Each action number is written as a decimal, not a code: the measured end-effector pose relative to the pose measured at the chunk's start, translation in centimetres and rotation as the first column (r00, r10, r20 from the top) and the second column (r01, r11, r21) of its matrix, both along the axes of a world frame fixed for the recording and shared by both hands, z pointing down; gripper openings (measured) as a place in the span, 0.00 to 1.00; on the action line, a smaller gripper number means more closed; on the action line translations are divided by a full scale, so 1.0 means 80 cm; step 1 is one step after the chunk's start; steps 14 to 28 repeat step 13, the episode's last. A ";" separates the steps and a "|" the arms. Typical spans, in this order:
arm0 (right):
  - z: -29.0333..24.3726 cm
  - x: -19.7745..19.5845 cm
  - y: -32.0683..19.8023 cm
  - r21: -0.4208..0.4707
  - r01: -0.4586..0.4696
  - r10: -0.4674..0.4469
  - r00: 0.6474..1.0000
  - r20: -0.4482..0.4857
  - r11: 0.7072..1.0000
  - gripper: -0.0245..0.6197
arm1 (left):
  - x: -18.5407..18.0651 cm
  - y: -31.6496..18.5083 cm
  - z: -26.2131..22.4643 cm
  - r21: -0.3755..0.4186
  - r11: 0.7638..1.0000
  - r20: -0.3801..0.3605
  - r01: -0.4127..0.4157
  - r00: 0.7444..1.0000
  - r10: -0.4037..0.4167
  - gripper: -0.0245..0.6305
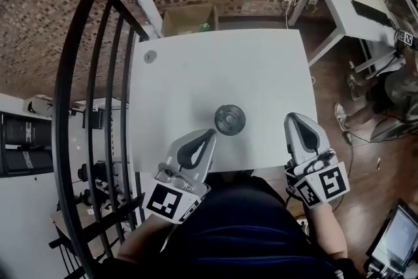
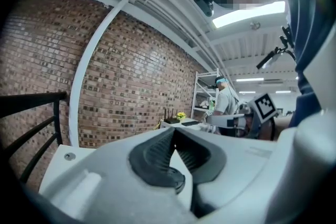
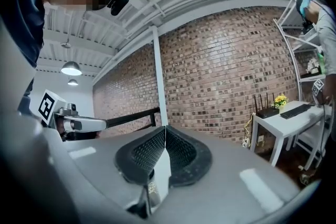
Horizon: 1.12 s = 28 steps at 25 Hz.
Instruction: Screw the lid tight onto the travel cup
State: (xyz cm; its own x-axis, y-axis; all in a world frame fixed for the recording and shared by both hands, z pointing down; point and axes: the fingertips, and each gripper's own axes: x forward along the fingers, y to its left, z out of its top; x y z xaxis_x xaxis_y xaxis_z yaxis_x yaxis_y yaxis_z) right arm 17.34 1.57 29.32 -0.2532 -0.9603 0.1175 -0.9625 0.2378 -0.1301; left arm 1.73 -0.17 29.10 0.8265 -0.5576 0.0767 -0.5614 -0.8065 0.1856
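Note:
The travel cup (image 1: 230, 119) stands upright near the front middle of the white table (image 1: 196, 75), seen from above with its dark round lid on top. My left gripper (image 1: 209, 134) hovers just left and in front of the cup, jaws shut on nothing. On the other side, my right gripper (image 1: 291, 119) sits at the table's front right edge, well apart from the cup, also shut and empty. In the left gripper view the left gripper (image 2: 174, 131) has its dark ribbed pads (image 2: 155, 155) pressed together. The right gripper view likewise shows the right gripper (image 3: 165, 131) with its pads touching.
A small round metal disc (image 1: 150, 56) lies in the table's far left corner. A cardboard box (image 1: 189, 19) stands behind the table. A black stair railing (image 1: 98, 95) runs along the left. A white desk (image 1: 346, 6) with a router and flowers stands at the back right.

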 end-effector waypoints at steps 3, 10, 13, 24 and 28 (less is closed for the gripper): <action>0.006 -0.006 -0.003 0.004 0.007 -0.007 1.000 -0.015 1.000 0.06 | -0.006 -0.001 0.011 -0.012 1.000 0.004 0.003 1.000 -0.003 0.05; 0.021 -0.029 0.002 -0.015 0.019 -0.019 1.000 -0.011 1.000 0.06 | -0.026 0.009 0.021 -0.042 0.999 0.023 0.002 1.000 -0.001 0.05; 0.019 -0.042 0.000 -0.029 0.040 -0.040 0.999 0.005 0.999 0.06 | -0.039 0.010 0.013 -0.049 0.999 0.043 0.023 0.999 -0.021 0.05; 0.019 -0.042 0.000 -0.029 0.040 -0.040 0.999 0.005 0.999 0.06 | -0.039 0.010 0.013 -0.049 0.999 0.043 0.023 0.999 -0.021 0.05; 0.019 -0.042 0.000 -0.029 0.040 -0.040 0.999 0.005 0.999 0.06 | -0.039 0.010 0.013 -0.049 0.999 0.043 0.023 0.999 -0.021 0.05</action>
